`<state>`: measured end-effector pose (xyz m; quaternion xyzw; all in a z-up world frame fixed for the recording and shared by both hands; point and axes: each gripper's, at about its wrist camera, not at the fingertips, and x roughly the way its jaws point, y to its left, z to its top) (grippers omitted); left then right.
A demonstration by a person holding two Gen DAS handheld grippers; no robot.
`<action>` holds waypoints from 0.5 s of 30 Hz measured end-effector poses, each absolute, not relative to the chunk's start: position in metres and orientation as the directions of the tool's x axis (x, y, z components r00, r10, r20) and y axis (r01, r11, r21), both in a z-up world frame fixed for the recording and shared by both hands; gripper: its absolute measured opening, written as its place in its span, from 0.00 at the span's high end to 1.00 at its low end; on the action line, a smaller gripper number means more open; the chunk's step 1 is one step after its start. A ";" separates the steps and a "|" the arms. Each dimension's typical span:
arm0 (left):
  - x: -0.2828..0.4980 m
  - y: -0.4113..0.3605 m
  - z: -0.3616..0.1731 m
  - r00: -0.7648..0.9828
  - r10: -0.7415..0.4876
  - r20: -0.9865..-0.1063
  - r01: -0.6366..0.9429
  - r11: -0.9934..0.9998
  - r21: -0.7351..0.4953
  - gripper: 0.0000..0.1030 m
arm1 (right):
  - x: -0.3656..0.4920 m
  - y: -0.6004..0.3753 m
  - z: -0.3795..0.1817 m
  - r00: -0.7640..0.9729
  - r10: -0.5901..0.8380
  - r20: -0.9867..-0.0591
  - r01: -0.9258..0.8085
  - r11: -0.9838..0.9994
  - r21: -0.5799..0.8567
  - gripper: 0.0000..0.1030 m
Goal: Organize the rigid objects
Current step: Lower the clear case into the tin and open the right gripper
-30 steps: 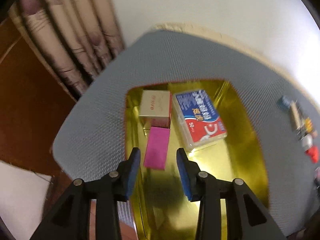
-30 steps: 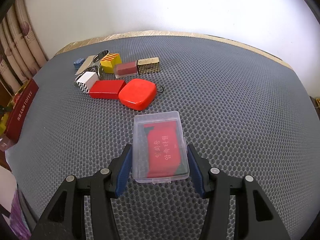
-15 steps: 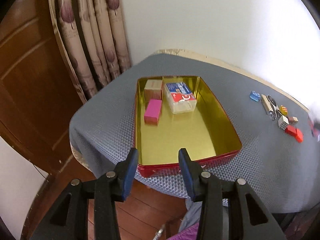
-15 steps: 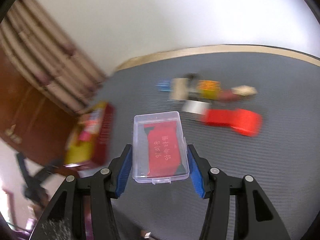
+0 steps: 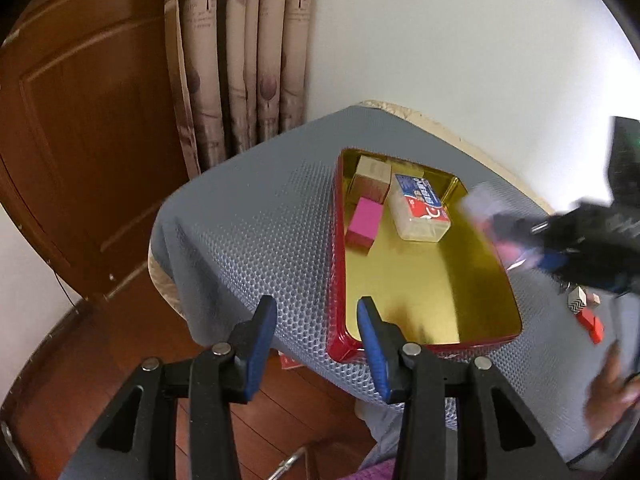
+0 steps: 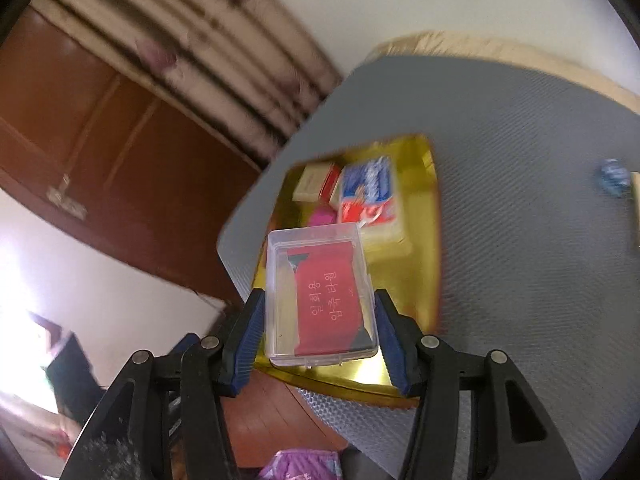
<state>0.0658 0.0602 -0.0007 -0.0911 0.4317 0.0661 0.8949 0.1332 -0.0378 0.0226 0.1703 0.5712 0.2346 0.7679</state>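
Two wrist views over a table covered by a grey dimpled mat (image 5: 260, 240).

Nearest in the right wrist view, the right gripper (image 6: 320, 340) pinches a clear plastic case (image 6: 320, 296) with a red card of white lettering inside; its blue pads press the case's two long sides. The case hangs above the near end of a gold-lined tray (image 6: 424, 248).

Nearest in the left wrist view, the left gripper (image 5: 316, 338) has its fingers spread with nothing between them, above the table's near edge and the near left corner of the tray (image 5: 420, 280), whose outer wall is red.

Farther in, at the tray's far left end, lie a pink block (image 5: 364, 222), a beige box (image 5: 372, 176) beyond it, and a clear box with a blue and red label (image 5: 420, 208) to their right.

At the right, blurred, the right gripper reaches over the tray's right side. Small items lie on the mat right of the tray, among them a black-and-white patterned block (image 5: 577, 303) and a red piece (image 5: 592, 324).

Beyond the table hang a curtain (image 5: 240, 60) and, to the left, a wooden door (image 5: 80, 140).
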 end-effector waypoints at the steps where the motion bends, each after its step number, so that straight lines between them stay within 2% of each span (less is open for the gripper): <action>1: 0.065 0.060 0.000 0.621 0.045 -0.783 -0.197 0.975 -0.100 0.59 | 0.136 -0.026 0.012 0.209 0.542 -0.814 -0.167 0.840 0.517 0.51; 5: 0.060 0.057 0.006 0.647 0.079 -0.758 -0.194 0.979 -0.064 0.59 | 0.141 -0.001 -0.014 0.143 0.505 -0.852 -0.175 0.860 0.480 0.51; 15: 0.065 0.051 0.001 0.630 0.061 -0.774 -0.160 0.986 -0.052 0.59 | 0.161 0.019 -0.042 0.164 0.405 -0.899 -0.145 0.912 0.384 0.51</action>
